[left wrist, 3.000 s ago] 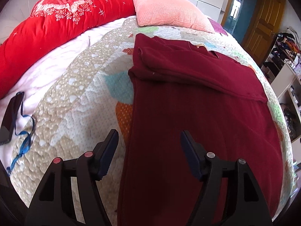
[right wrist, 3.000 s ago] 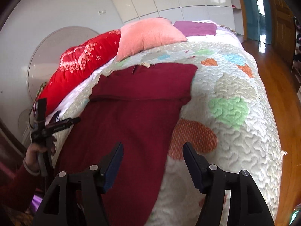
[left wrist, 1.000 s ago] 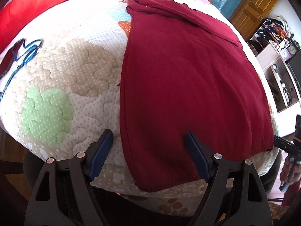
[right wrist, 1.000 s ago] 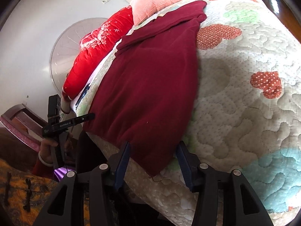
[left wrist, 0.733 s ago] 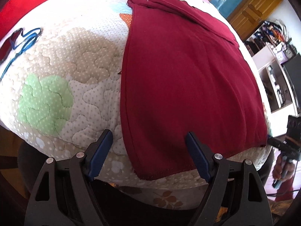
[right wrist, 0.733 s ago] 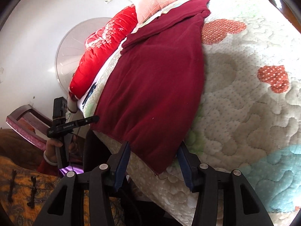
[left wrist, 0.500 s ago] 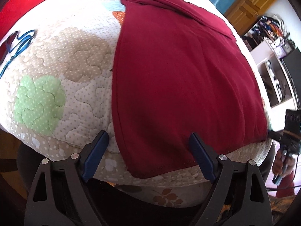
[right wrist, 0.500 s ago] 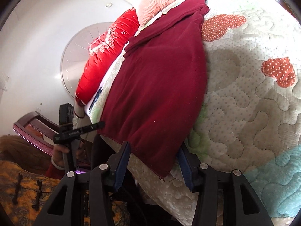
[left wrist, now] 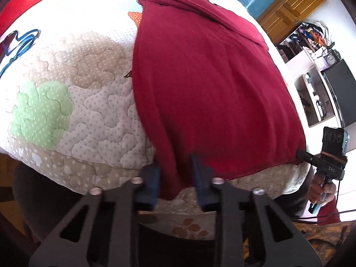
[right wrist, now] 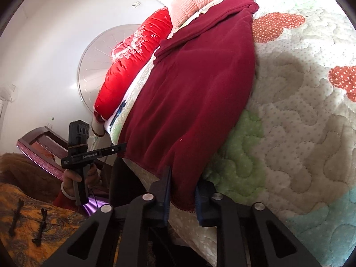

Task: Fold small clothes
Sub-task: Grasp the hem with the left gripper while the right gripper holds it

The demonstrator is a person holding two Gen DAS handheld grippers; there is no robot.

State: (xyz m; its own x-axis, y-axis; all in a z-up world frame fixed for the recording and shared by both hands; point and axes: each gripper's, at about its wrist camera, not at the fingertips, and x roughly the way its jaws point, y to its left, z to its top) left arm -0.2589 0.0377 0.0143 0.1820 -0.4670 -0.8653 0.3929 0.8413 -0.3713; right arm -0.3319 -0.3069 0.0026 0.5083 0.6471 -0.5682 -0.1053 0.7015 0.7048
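Observation:
A dark red garment lies spread on a quilted bed, its sleeves folded across the far end. Its hem hangs over the bed's near edge. My left gripper is shut on the hem's left corner. In the right wrist view the garment runs away from me, and my right gripper is shut on the hem's right corner. Each gripper shows in the other's view, the right one at the right edge and the left one at the left.
The patchwork quilt covers the bed. A red bolster and a pink pillow lie at the head. A blue lanyard lies at the left. Shelves and a wooden door stand at the right. An orange patterned cloth lies below.
Both grippers have moved in on the hem at the bed's near edge and closed on its corners. Before, both were open and held above the garment.

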